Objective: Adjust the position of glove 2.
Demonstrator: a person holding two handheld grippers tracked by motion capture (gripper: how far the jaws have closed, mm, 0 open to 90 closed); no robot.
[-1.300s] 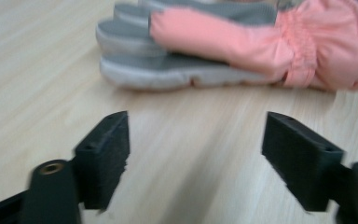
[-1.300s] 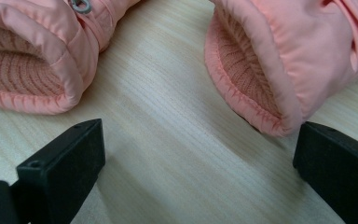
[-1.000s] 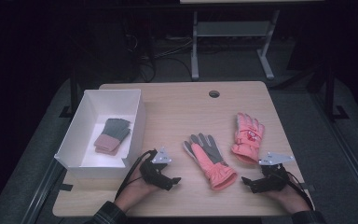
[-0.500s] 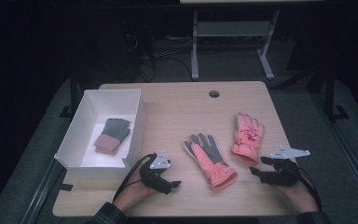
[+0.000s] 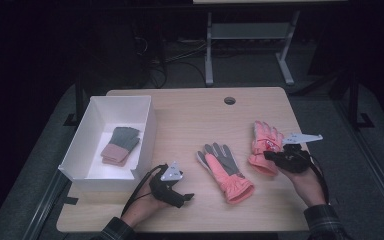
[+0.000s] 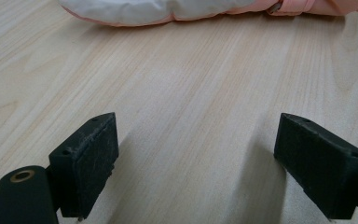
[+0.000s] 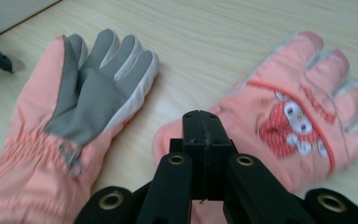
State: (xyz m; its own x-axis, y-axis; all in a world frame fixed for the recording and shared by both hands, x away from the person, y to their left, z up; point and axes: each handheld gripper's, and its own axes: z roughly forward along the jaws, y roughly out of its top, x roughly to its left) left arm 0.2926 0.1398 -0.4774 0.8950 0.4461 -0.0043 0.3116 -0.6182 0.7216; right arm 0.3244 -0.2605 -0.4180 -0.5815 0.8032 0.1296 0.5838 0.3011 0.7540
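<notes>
Right hand-held gripper (image 7: 200, 122): my jaws have just been closing and are now pressed flat together with nothing between them; they sit above the thumb side of the character glove (image 7: 289, 121), not pinching it.
Left hand-held gripper (image 6: 205, 163): spread wide, resting low over bare worktop (image 6: 182, 93), nothing between the pads.
Character glove, place: back up at the right of the worktop, fingers pointing away from me, just beside the palm-up glove (image 7: 81, 100).
Palm-up glove, place: mid-worktop, cuff toward me, apart from its mate.
White box (image 5: 87, 150): at the left, already holding a folded grey and pink pair (image 5: 120, 145).
Step in hand, as I judge it: picking up the character glove for the box.
Doing it well: I should reopen, come down over the cuff or palm edge, and take a full fold of fabric so it does not slip free as I lift.
Materials: both gloves look like puffy padded shell, salmon pink; the palm is grey ribbed grip fabric with white finger sides and a gathered elastic wrist.
Worktop: pale wood grain, smooth.
</notes>
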